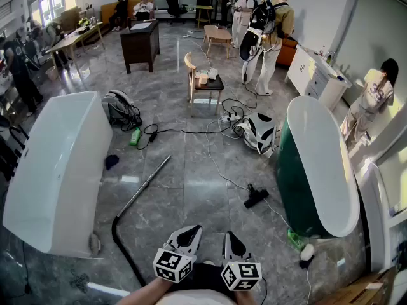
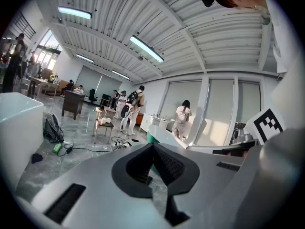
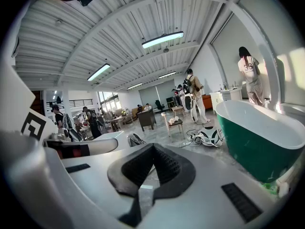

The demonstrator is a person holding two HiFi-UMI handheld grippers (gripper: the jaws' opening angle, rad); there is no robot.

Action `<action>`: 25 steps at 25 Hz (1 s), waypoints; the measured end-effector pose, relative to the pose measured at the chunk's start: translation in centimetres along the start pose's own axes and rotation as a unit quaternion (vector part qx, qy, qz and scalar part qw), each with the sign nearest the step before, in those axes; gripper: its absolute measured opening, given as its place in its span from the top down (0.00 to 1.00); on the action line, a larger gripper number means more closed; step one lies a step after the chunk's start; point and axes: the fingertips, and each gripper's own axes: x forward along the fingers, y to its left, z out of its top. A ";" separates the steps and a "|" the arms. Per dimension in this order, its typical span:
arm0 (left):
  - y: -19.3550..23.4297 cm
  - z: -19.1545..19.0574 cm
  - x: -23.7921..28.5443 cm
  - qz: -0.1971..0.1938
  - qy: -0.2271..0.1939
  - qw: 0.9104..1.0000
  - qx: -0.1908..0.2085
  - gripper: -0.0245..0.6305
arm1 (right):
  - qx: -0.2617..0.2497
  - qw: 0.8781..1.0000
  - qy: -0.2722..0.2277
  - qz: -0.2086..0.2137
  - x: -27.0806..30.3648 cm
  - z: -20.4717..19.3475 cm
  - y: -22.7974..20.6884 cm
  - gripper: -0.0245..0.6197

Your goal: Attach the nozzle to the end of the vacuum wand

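Both grippers sit low and close to the person's body at the bottom of the head view, side by side, aimed forward over the floor (image 1: 191,170) and tipped slightly down. Left gripper (image 1: 190,232): jaws fully together, holding nothing. Right gripper (image 1: 230,239): same, pads meeting, empty. Their marker cubes face up toward the camera. The vacuum wand (image 1: 145,185) lies diagonally on the grey tiles ahead-left of the left gripper, just beside the white bathtub (image 1: 57,170), and a black hose (image 1: 122,243) curves off its near end. The nozzle (image 1: 255,196) lies on the floor ahead-right of the right gripper, near the green bathtub (image 1: 299,189) and well apart from the wand. Neither gripper touches wand or nozzle
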 end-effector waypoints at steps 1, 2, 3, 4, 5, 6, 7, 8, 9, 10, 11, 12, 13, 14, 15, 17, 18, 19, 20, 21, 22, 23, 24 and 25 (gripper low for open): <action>0.0 0.0 -0.2 0.000 -0.001 1.000 0.000 0.95 | -0.002 1.000 0.000 0.001 -0.2 -0.1 0.2 0.94; 0.0 0.0 -0.4 0.000 -0.003 1.000 0.000 0.95 | -0.004 1.000 0.000 0.002 -0.3 -0.3 0.4 0.94; 0.0 0.0 -0.5 0.001 -0.004 1.000 0.000 0.95 | -0.005 1.000 0.000 0.004 -0.5 -0.4 0.6 0.94; 0.0 0.0 -0.7 0.001 -0.003 1.000 0.000 0.95 | -0.006 1.000 0.001 0.005 -0.5 -0.5 0.8 0.94; 0.0 -0.1 -0.8 0.000 -0.002 1.000 0.001 0.95 | -0.006 1.000 0.001 0.007 -0.6 -0.6 1.0 0.94; -0.1 -0.2 -0.9 -0.001 -0.001 1.000 0.002 0.95 | -0.006 1.000 0.001 0.007 -0.6 -0.6 1.1 0.94; -0.2 -0.3 -1.1 -0.002 0.000 1.000 0.003 0.95 | -0.005 1.000 0.001 0.008 -0.7 -0.7 1.1 0.94; -0.3 -0.3 -1.2 -0.003 0.000 1.000 0.004 0.95 | -0.005 1.000 0.001 0.007 -0.8 -0.7 1.1 0.94; -0.4 -0.4 -1.4 -0.002 -0.001 1.000 0.005 0.95 | -0.005 1.000 0.001 0.007 -0.9 -0.7 1.2 0.94; -0.4 -0.5 -1.6 -0.001 -0.001 1.000 0.005 0.95 | -0.006 1.000 0.001 0.008 -1.0 -0.8 1.2 0.94; -0.4 -0.5 -1.8 0.001 -0.003 1.000 0.005 0.95 | -0.007 1.000 0.001 0.009 -1.1 -0.9 1.3 0.94; -0.3 -0.4 -1.9 0.002 -0.004 1.000 0.006 0.95 | -0.008 1.000 0.001 0.010 -1.1 -0.9 1.4 0.94; -0.1 -0.3 -2.1 0.004 -0.005 1.000 0.006 0.95 | -0.008 1.000 0.001 0.012 -1.0 -0.8 1.6 0.94; 0.0 -0.2 -2.2 0.006 -0.005 1.000 0.007 0.95 | -0.008 1.000 0.001 0.013 -1.0 -0.8 1.7 0.94; 0.1 -0.2 -2.3 0.008 -0.005 1.000 0.006 0.95 | -0.007 1.000 0.002 0.014 -1.0 -0.8 1.8 0.94; 0.3 -0.2 -2.5 0.011 -0.004 1.000 0.004 0.95 | -0.008 1.000 0.003 0.013 -1.1 -0.8 1.9 0.94; 0.3 -0.3 -2.5 0.012 -0.004 1.000 0.002 0.95 | -0.007 1.000 0.004 0.012 -1.1 -0.8 1.9 0.94; 0.4 -0.4 -2.5 0.011 -0.003 1.000 0.002 0.95 | -0.005 1.000 0.003 0.012 -1.1 -0.9 1.8 0.94; 0.4 -0.4 -2.5 0.010 -0.003 1.000 0.003 0.95 | -0.001 1.000 0.000 0.013 -1.1 -0.9 1.8 0.94; 0.3 -0.5 -2.5 0.007 -0.002 1.000 0.004 0.95 | 0.005 1.000 -0.003 0.016 -1.1 -0.9 1.8 0.94; 0.3 -0.5 -2.5 0.005 -0.002 1.000 0.007 0.95 | 0.012 1.000 -0.005 0.018 -1.1 -0.9 1.7 0.94; 0.2 -0.5 -2.5 0.003 -0.002 1.000 0.010 0.95 | 0.018 1.000 -0.005 0.018 -1.1 -1.0 1.7 0.94; 0.2 -0.4 -2.6 0.001 -0.003 1.000 0.013 0.95 | 0.022 1.000 -0.005 0.016 -1.0 -1.1 1.7 0.94; 0.3 -0.4 -2.8 -0.001 -0.003 1.000 0.015 0.95 | 0.023 1.000 -0.006 0.013 -0.9 -1.1 1.8 0.94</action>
